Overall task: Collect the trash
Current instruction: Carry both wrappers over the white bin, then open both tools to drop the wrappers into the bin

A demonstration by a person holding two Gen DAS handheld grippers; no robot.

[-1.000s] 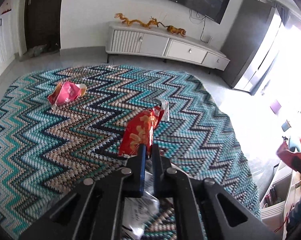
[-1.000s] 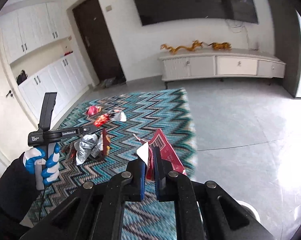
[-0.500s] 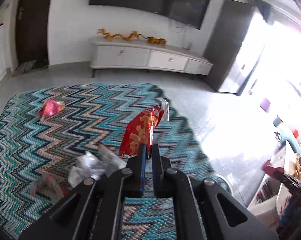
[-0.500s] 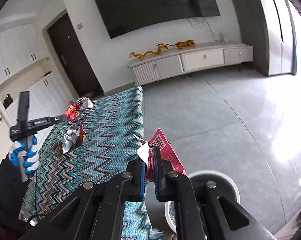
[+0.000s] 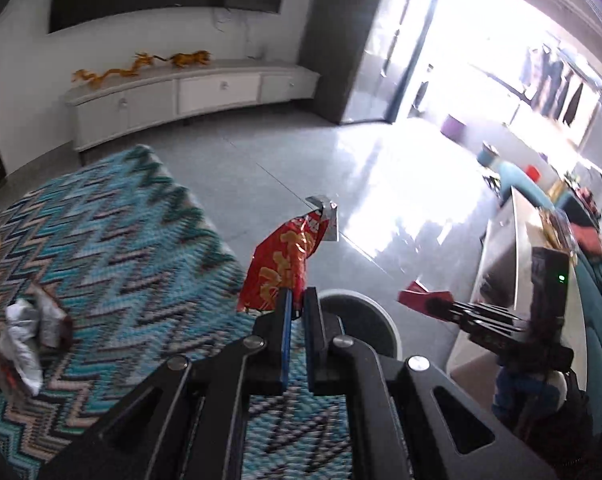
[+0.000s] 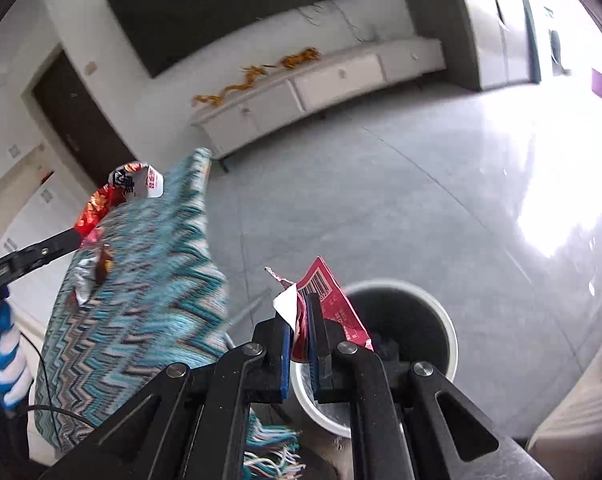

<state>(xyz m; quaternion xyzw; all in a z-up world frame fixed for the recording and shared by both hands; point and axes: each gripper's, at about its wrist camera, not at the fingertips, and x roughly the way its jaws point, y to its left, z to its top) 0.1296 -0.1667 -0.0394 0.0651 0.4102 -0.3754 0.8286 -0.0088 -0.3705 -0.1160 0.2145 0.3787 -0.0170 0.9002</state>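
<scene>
The left gripper (image 5: 296, 300) has its jaws clamped on a red-gold wrapper (image 5: 282, 266); the right gripper (image 6: 300, 312) pinches a red barcode wrapper (image 6: 328, 298) between its jaws above the white bin (image 6: 447, 328).

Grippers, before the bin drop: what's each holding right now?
Left gripper: closed on a red-and-gold wrapper.
Right gripper: closed on a red barcode wrapper.

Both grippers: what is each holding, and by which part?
Left gripper pinches the red-and-gold wrapper at its lower edge; right gripper pinches the red barcode wrapper mid-body.
</scene>
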